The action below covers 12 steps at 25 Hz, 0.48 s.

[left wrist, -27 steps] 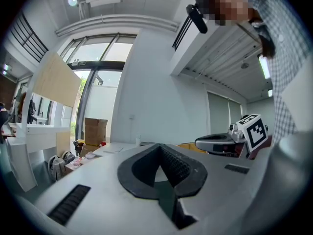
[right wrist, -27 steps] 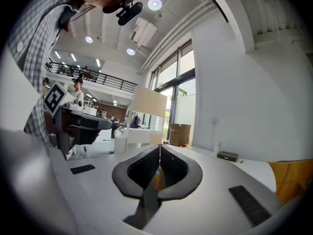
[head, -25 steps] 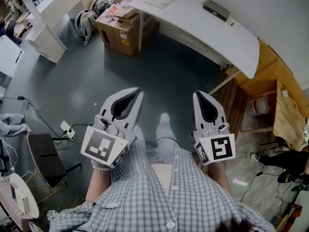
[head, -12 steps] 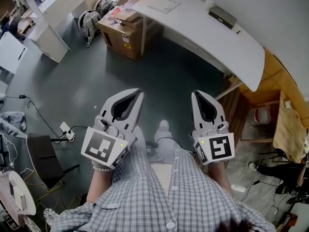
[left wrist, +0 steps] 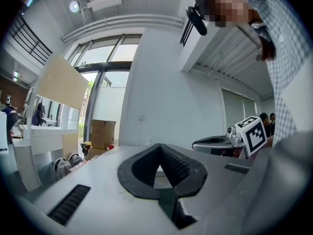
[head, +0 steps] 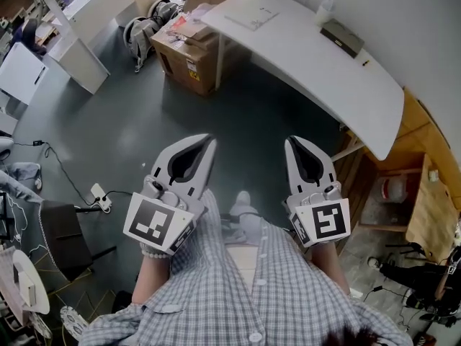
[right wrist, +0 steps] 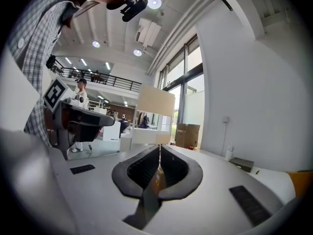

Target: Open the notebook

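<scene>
Both of your grippers are empty. Your left gripper [head: 209,141] and right gripper [head: 291,141] point level ahead of you over the grey floor [head: 108,135], each with its fingers pressed together at the tips and nothing between them. What looks like the notebook [head: 253,19], a flat pale thing, lies near the far left end of the white tabletop [head: 324,71], well apart from both pairs of fingers. A cardboard box [head: 189,49] stands on the floor just beside that end, and a dark box [head: 342,37] lies farther right on the tabletop.
</scene>
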### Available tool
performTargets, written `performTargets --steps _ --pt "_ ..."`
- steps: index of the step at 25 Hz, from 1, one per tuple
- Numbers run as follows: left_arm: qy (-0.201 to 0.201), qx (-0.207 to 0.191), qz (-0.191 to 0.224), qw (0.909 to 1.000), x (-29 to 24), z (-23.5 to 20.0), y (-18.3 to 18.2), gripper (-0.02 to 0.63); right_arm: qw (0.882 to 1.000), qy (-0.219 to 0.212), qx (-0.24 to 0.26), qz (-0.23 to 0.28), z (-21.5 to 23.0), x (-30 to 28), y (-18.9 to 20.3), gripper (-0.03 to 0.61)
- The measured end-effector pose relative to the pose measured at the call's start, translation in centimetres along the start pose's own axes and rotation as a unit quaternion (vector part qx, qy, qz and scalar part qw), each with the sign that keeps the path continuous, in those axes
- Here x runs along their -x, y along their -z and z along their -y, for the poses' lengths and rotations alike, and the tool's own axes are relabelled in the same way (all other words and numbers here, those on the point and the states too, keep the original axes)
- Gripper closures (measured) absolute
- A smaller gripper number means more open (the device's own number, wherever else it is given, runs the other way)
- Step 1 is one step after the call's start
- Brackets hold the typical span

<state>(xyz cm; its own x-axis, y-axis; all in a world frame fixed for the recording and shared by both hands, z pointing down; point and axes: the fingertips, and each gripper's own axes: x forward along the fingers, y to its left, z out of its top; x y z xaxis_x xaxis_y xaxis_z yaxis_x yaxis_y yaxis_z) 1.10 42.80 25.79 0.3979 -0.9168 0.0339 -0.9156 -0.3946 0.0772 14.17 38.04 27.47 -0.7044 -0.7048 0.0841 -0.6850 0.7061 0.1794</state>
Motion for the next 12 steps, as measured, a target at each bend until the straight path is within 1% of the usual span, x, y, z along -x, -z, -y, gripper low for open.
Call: performTargets --steps 4,12 --pt "-0.012 0.002 0.004 0.9999 -2.2 -0.5 -0.1 0.607 1.000 -0.016 0.011 0.003 1.8 -1.4 0.2 0.555" --pt "-0.019 -0.004 0.010 0.9998 -7.5 -1.2 -0.3 0.607 0.999 -0.033 0.025 0.007 5.9 -4.6 1.1 0.555"
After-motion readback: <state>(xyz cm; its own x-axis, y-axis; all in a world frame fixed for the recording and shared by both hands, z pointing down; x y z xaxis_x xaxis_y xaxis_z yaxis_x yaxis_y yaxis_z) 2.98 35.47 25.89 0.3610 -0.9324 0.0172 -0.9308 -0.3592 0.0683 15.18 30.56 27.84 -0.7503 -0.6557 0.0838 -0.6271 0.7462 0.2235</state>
